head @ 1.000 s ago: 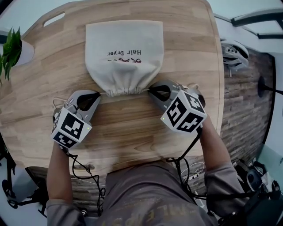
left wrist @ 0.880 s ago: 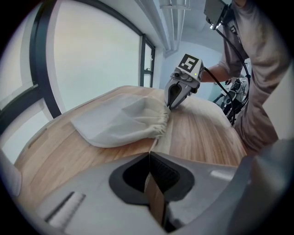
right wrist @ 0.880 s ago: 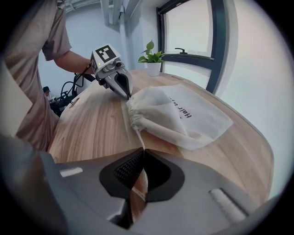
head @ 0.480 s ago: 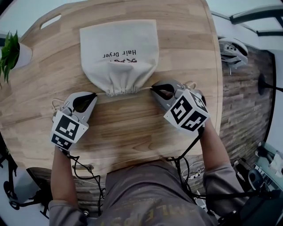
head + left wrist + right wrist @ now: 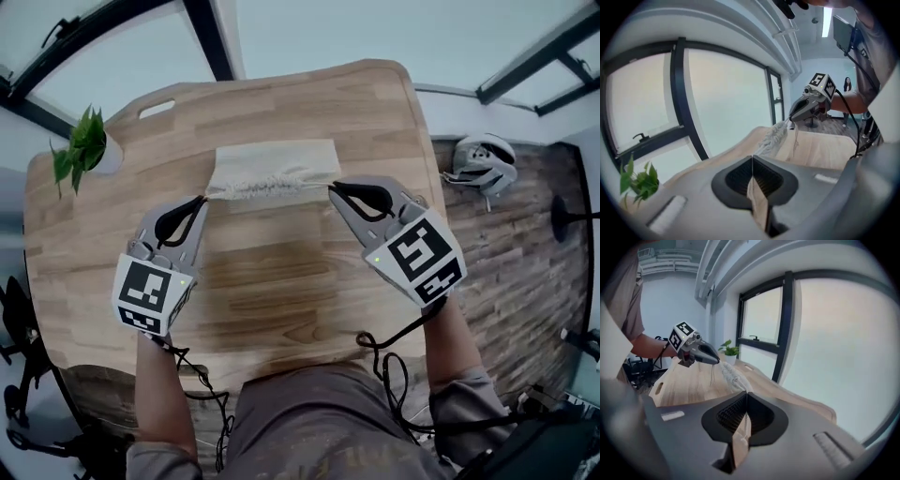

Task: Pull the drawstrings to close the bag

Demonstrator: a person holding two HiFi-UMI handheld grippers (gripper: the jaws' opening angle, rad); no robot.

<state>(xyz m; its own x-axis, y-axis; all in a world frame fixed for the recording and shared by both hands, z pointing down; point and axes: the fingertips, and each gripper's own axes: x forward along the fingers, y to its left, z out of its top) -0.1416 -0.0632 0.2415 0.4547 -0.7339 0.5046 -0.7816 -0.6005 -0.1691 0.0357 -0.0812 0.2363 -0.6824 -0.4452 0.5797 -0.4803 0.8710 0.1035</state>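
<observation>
A beige cloth bag [image 5: 272,167] hangs between my two grippers above the wooden table [image 5: 281,281], its mouth [image 5: 267,186] gathered tight. My left gripper [image 5: 201,200] is shut on the left drawstring at the bag's left end. My right gripper [image 5: 332,190] is shut on the right drawstring at the other end. In the left gripper view the puckered bag mouth [image 5: 774,136] runs from my shut left gripper [image 5: 752,158] to the right gripper [image 5: 791,118]. The right gripper view shows the bag [image 5: 733,376] between my right gripper [image 5: 746,393] and the left gripper [image 5: 717,361].
A small potted plant [image 5: 82,155] stands at the table's far left edge. A white helmet-like object [image 5: 483,161] lies on the floor to the right. Cables trail from both grippers toward the person's body. Large windows are behind the table.
Both grippers have risen, lifting the bag's mouth off the table by its drawstrings. The bag now shows foreshortened from above, and the head view has tilted up.
</observation>
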